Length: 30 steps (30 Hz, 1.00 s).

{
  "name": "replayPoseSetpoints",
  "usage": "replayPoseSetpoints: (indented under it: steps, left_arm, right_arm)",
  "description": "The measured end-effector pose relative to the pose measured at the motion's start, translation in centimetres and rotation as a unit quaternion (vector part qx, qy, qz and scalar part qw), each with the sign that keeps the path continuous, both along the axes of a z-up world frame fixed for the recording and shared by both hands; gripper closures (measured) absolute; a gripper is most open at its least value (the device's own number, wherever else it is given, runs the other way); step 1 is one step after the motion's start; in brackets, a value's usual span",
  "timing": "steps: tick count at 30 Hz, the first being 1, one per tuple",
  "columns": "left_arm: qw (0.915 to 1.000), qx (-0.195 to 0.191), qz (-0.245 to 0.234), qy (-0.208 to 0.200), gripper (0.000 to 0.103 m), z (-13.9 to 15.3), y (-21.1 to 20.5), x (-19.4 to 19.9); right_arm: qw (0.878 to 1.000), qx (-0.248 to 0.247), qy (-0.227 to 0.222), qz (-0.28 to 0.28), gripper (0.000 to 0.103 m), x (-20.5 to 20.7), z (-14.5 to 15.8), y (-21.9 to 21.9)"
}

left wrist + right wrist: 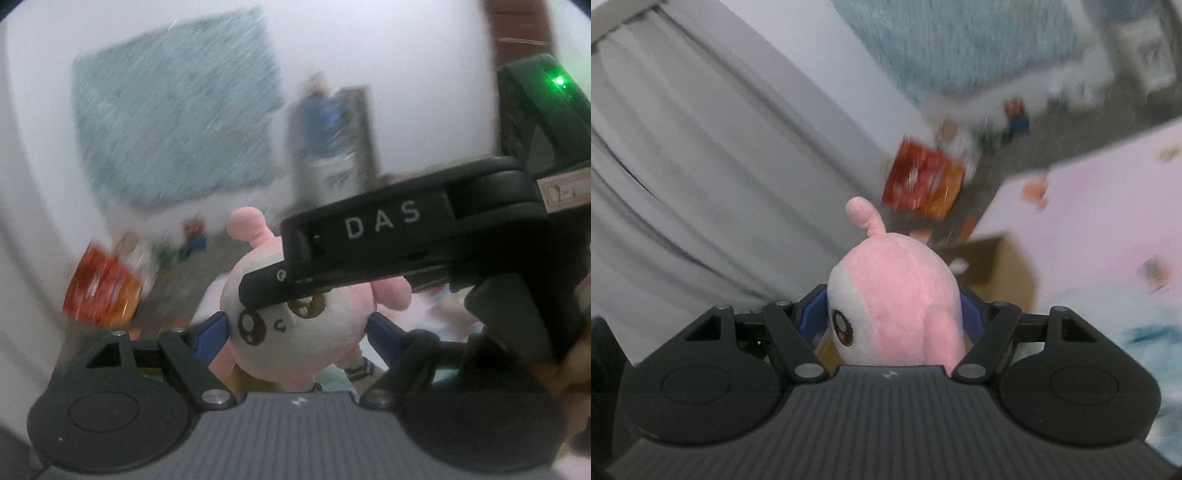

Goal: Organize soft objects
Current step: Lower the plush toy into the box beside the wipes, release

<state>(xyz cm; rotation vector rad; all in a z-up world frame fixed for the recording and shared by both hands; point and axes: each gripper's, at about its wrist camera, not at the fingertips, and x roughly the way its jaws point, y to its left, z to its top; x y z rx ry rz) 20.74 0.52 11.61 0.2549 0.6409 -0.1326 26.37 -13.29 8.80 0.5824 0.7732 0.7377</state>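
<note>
A pink and white plush toy (295,332) with brown stitched eyes and a small pink stalk on its head sits between the blue pads of my left gripper (297,328), which is shut on its sides. In the left wrist view, one black finger (269,284) of the right gripper lies across the toy's forehead, coming in from the right. In the right wrist view the same plush toy (897,302) fills the gap of my right gripper (892,310), and the blue pads press on both its sides. Both views are blurred by motion.
A red-orange box (101,291) (923,181) stands on the dark floor beyond. A teal cloth (173,122) hangs on the white wall. A grey curtain (683,184) fills the left, a pink printed sheet (1108,221) the right, with a cardboard box (997,269) below the toy.
</note>
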Motion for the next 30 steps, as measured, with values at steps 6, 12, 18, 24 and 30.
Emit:
replayPoseSetpoints:
  steps: [6, 12, 18, 24, 30]
  left_arm:
    - [0.9933, -0.057, 0.062, 0.080, 0.021, -4.2, 8.5, 4.6]
    - [0.9830, -0.094, 0.099, 0.123, 0.025, -7.3, 14.1, 7.2]
    - [0.9702, -0.123, 0.127, 0.166, 0.026, -9.9, 18.7, 7.9]
    - [0.9609, -0.135, 0.144, 0.195, 0.029, -12.6, 20.0, 9.7]
    - [0.9593, -0.128, 0.143, 0.207, 0.029, -13.4, 20.0, 10.5]
  right_arm:
    - [0.994, -0.007, 0.105, 0.011, 0.032, 5.4, -5.0, 8.8]
    - [0.987, -0.013, 0.161, 0.005, 0.032, 7.4, -8.9, 13.7]
    - [0.982, -0.025, 0.189, -0.007, 0.029, 9.7, -12.2, 15.8]
    - [0.975, -0.034, 0.219, -0.026, 0.026, 11.7, -15.5, 16.2]
    - [0.976, -0.058, 0.208, -0.018, 0.015, 11.5, -15.2, 16.5]
